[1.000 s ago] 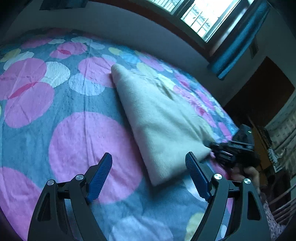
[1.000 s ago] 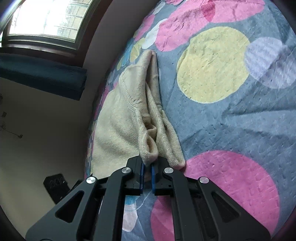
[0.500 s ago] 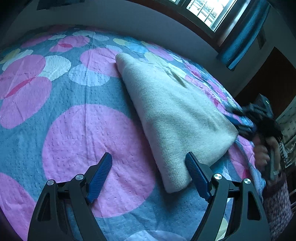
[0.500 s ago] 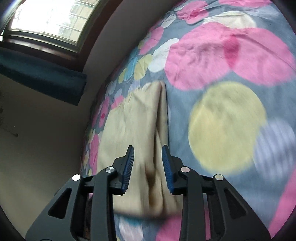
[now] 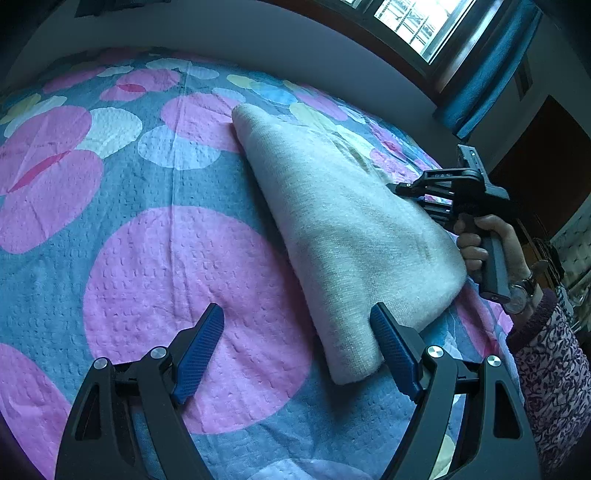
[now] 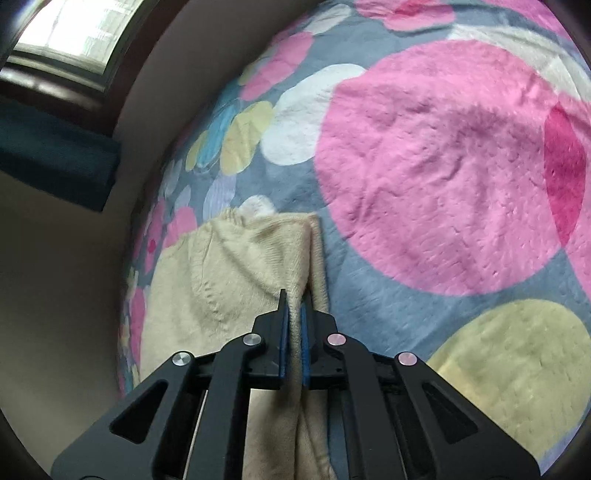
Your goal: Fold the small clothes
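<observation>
My right tongs (image 6: pixel 293 325) pinched the cream knit garment's (image 5: pixel 343 221) folded edge on the bed (image 5: pixel 147 258); left tongs (image 5: pixel 299 343) gaped apart

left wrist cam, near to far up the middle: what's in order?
left gripper → big pink circle on the bedspread → folded cream garment → wall → window

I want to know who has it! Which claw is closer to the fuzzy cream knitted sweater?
Right. The right claw is shut on a fold of the fuzzy cream knitted sweater. The left claw is open at its near corner, one finger beside the edge, not gripping.
</observation>
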Demonstrator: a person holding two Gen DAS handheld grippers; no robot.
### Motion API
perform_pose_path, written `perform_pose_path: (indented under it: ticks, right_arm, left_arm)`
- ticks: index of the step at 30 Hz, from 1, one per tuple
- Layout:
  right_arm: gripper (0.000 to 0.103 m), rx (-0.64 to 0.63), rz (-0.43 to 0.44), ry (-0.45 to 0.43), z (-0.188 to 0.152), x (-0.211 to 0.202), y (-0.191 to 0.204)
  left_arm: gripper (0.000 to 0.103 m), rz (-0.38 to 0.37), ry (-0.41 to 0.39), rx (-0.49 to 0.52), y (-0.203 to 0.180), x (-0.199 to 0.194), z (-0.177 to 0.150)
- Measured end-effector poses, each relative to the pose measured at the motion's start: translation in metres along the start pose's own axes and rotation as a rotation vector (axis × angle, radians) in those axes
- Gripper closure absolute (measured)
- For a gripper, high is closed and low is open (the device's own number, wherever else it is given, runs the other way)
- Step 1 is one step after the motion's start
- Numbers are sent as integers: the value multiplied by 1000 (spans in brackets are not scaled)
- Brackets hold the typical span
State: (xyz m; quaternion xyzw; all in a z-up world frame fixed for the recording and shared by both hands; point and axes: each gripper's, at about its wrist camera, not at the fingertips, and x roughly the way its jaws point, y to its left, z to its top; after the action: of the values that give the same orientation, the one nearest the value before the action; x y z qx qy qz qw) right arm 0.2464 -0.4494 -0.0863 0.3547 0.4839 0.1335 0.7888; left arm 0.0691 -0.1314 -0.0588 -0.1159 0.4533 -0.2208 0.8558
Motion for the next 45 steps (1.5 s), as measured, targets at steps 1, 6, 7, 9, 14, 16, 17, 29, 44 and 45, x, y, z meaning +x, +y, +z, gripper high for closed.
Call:
perform_pose_path:
  ticks: [1, 6, 7, 9, 14, 16, 17, 29, 44, 45]
  right_arm:
    - [99, 22, 22, -5, 1, 0, -4]
    - [97, 30, 71, -6, -1, -9, -12]
    - [95, 29, 75, -8, -2, -12, -11]
    - [88, 21, 92, -13, -11, -25, -10]
    - [62, -47, 112, -18, -47, -61, -9]
    - [56, -60, 119, -21, -62, -71, -10]
    - [55, -67, 120, -20, -71, -77, -12]
    - [87, -130, 61, 12, -124, -84, -26]
    - [59, -78, 184, 4, -120, -96, -32]
    - [50, -77, 195, -1, -118, -100, -31]
  left_arm:
    - [23, -1, 0, -1, 0, 0, 0]
    - [23, -2, -1, -2, 1, 0, 0]
    - [23, -2, 0, -2, 1, 0, 0]
    - [23, -2, 0, -3, 1, 0, 1]
    - [23, 2, 0, 0, 0, 0, 0]
    - [23, 5, -1, 1, 0, 1, 0]
    - [23, 6, -1, 1, -1, 1, 0]
    - [23, 22, 2, 7, -3, 3, 0]
    - [17, -23, -1, -12, -2, -3, 4]
    - [17, -46, 3, -30, 2, -4, 6]
